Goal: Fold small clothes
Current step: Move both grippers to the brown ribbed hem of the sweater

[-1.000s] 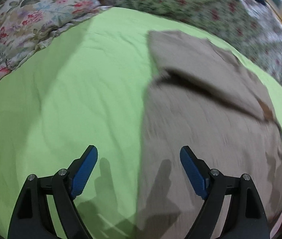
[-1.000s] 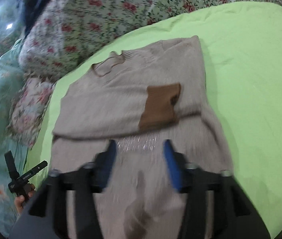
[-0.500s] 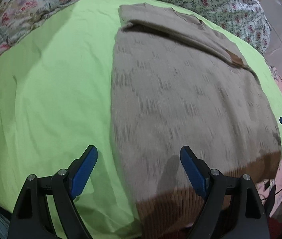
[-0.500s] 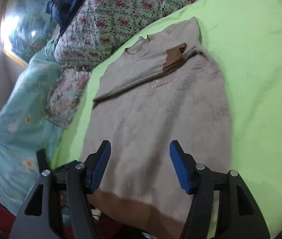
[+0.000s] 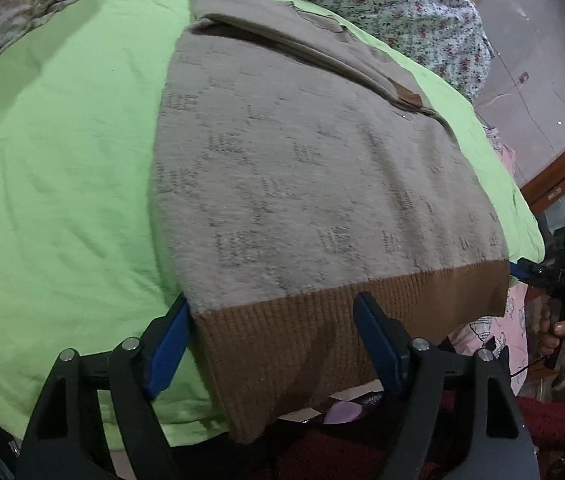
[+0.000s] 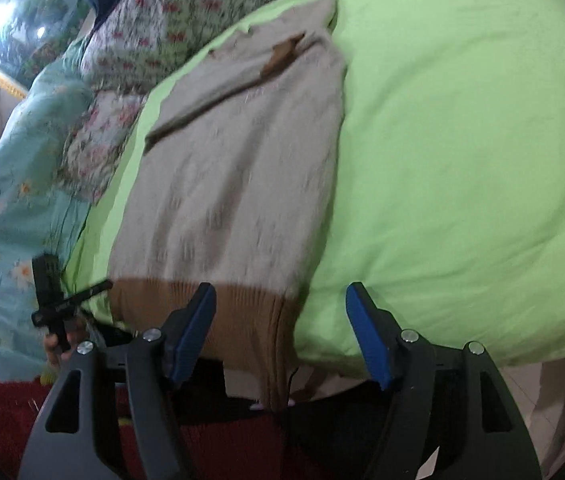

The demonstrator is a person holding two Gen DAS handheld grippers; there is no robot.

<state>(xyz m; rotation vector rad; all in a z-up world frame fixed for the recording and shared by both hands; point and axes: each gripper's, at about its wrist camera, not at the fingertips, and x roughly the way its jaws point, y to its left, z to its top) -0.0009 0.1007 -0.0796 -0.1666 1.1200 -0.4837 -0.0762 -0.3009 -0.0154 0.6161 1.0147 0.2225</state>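
Clearly the beige knit sweater (image 5: 314,168) is soft, thick and limp: it lies flat on the green bedsheet (image 5: 62,160), with its sleeves folded across the chest at the far end and its brown ribbed hem (image 5: 322,324) drooping over the near edge of the bed. It looks light enough to lift by two points, but it will sag and slide between them unless both corners rise together. The ribbed band is the firmest, thickest part, so the two hem corners seem the best places to take hold.

Both tools are spread wide and hold nothing. The left tool (image 5: 274,340) hovers at the hem's left corner, its fingers straddling the band. The right tool (image 6: 282,332) sits at the opposite corner (image 6: 278,320), one finger over the brown rib, the other beyond the sweater's edge over the sheet. Floral pillows (image 6: 154,20) lie past the collar.
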